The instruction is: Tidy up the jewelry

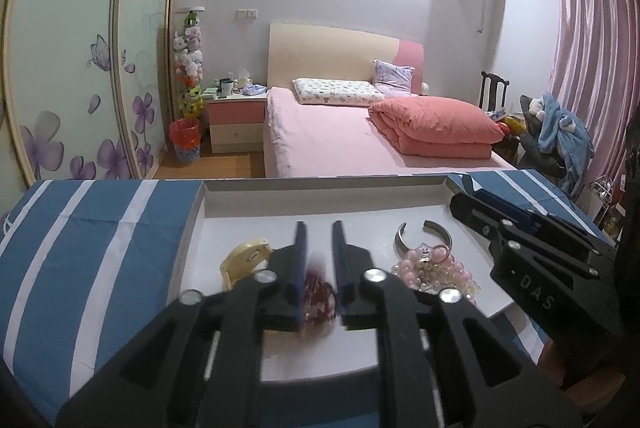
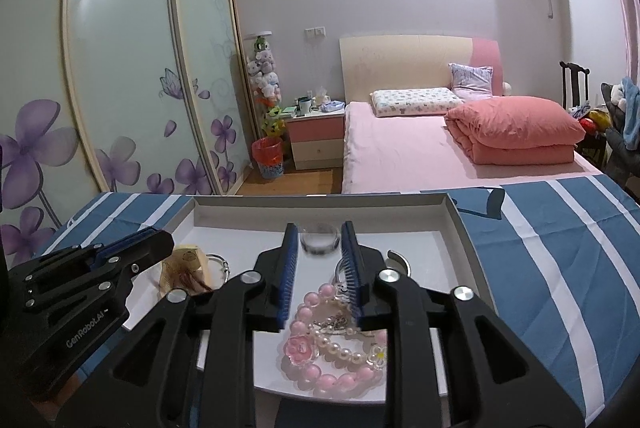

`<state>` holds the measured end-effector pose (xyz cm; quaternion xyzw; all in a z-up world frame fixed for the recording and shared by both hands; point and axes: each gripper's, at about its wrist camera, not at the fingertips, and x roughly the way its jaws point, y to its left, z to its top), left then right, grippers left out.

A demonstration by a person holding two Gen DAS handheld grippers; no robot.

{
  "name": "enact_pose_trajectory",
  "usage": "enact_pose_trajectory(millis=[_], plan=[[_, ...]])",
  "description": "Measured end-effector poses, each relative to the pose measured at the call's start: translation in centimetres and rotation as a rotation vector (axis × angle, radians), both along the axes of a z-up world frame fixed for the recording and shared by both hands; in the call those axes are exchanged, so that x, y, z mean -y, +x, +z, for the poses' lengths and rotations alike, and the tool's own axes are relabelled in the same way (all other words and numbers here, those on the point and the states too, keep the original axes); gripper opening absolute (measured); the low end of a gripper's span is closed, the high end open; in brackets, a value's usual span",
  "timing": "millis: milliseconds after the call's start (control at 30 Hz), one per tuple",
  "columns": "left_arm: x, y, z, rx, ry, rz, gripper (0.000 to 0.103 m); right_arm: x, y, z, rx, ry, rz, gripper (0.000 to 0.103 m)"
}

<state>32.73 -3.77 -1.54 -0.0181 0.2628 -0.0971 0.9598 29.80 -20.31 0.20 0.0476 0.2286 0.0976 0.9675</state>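
A shallow white tray (image 1: 320, 200) lies on a blue-and-white striped cloth. My left gripper (image 1: 319, 228) is open over the tray, a blurred dark red beaded piece (image 1: 318, 294) hanging between its fingers near their base. A cream bangle (image 1: 244, 260) lies to its left. A silver cuff (image 1: 424, 236) and pink and pearl bead bracelets (image 1: 432, 270) lie to its right. My right gripper (image 2: 319, 230) is open above the pink bead bracelets (image 2: 332, 348). A clear round piece (image 2: 319, 238) lies beyond its tips. The left gripper's body (image 2: 92, 268) shows at left.
The striped cloth (image 2: 560, 248) covers the table on both sides of the tray. Behind stand a pink bed (image 1: 340, 136), a nightstand (image 1: 236, 124), a red bin (image 1: 185, 140) and flowered wardrobe doors (image 2: 120, 68). A chair with clothes (image 1: 560, 132) is at right.
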Motion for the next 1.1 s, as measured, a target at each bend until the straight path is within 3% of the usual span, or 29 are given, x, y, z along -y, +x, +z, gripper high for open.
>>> enact_pose_trajectory(millis=[33, 367, 600, 733, 1100], plan=[[-0.1, 0.0, 0.0, 0.002, -0.002, 0.004, 0.023, 0.0, -0.1, 0.0, 0.004, 0.002, -0.002, 0.043], [-2.0, -0.5, 1.2, 0.019, -0.044, 0.044, 0.023, 1.2, -0.8, 0.8, 0.025, 0.026, -0.025, 0.043], [-3.3, -3.2, 2.2, 0.039, -0.044, 0.058, 0.032, 1.5, -2.7, 2.0, 0.045, 0.028, -0.021, 0.044], [-4.3, -5.5, 2.5, 0.046, -0.065, 0.067, 0.038, 1.4, -4.7, 2.4, 0.053, 0.008, -0.019, 0.056], [-5.4, -11.7, 2.2, 0.052, -0.081, 0.075, 0.056, 1.4, -9.2, 1.5, -0.006, 0.004, -0.008, 0.068]])
